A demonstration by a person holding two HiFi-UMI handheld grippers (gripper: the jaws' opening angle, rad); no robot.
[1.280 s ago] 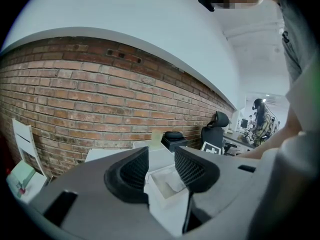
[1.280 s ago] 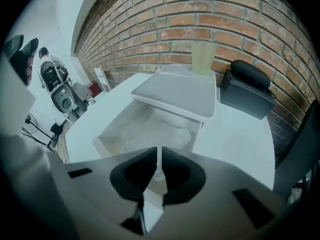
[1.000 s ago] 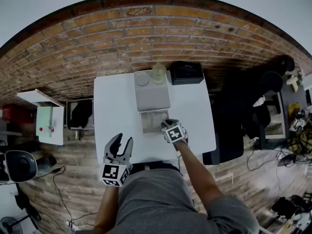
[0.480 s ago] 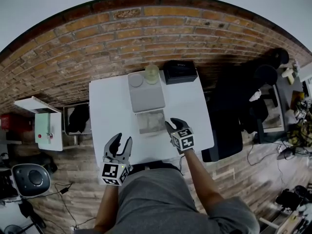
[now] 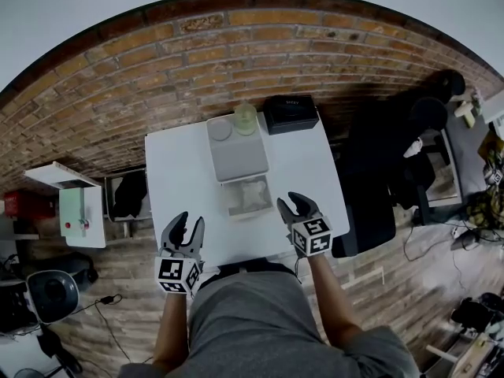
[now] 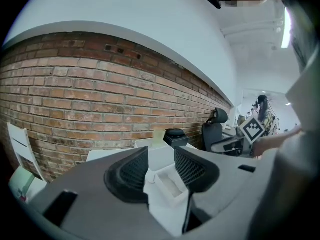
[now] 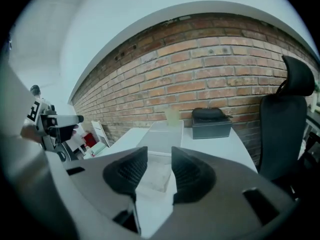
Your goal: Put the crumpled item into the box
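So, my right claw (image 5: 294,203) is empty right now. Its jaws have just been opening and they stand a fair way apart, with nothing between the pads. Looking along them, I only see the white table (image 5: 181,172) and the little open box (image 5: 248,198) through the gap. The claw touches nothing. It hangs over the near right part of the table, to the right of the box and nearer to me, clear of it.

The crumpled item (image 5: 251,192) is in the box, a pale whitish wad lying on the bottom. The box sits around the middle of the table, just on the near side of a flat grey tray (image 5: 236,152).

My left claw (image 5: 186,222) is spread too and also holds nothing. It's over the near left edge of the table, well apart from the box, tipped slightly down and pointing toward the far side. Between its jaws I see bare tabletop, with the box further off.

Other stuff, for the curious: at the far end of the tray there's a small round lid-like thing (image 5: 220,129) and a pale greenish cup (image 5: 245,119). Just right of those, a black case (image 5: 290,113) sits by the brick wall (image 5: 236,53). A black office chair (image 5: 378,172) stands off the right side of the table.
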